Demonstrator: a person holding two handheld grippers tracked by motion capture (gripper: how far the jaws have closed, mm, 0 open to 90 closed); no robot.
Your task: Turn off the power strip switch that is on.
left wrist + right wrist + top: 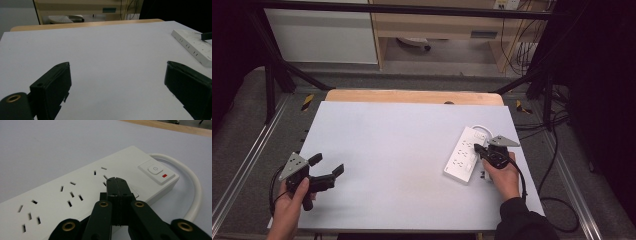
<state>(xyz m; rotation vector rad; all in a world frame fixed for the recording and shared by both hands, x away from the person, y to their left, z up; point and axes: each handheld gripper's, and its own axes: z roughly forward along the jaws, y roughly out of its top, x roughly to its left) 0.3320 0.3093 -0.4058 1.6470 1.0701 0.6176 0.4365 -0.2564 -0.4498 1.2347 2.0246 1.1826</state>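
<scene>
Lab workspace: black frame rig [277, 70], floor rails [242, 165], trailing cables [557, 200]

Worktop [402, 150]: pale grey sheet over a light wooden board whose far edge [412, 96] shows beyond it, set inside a black metal frame [272, 75]. Grey floor [247, 115] around it, with aluminium rails [242, 170] along both sides and black cables [557, 150] at the right. Behind: a white panel [322, 35], a light wood shelf unit [437, 25], dark surroundings at both edges.
</scene>
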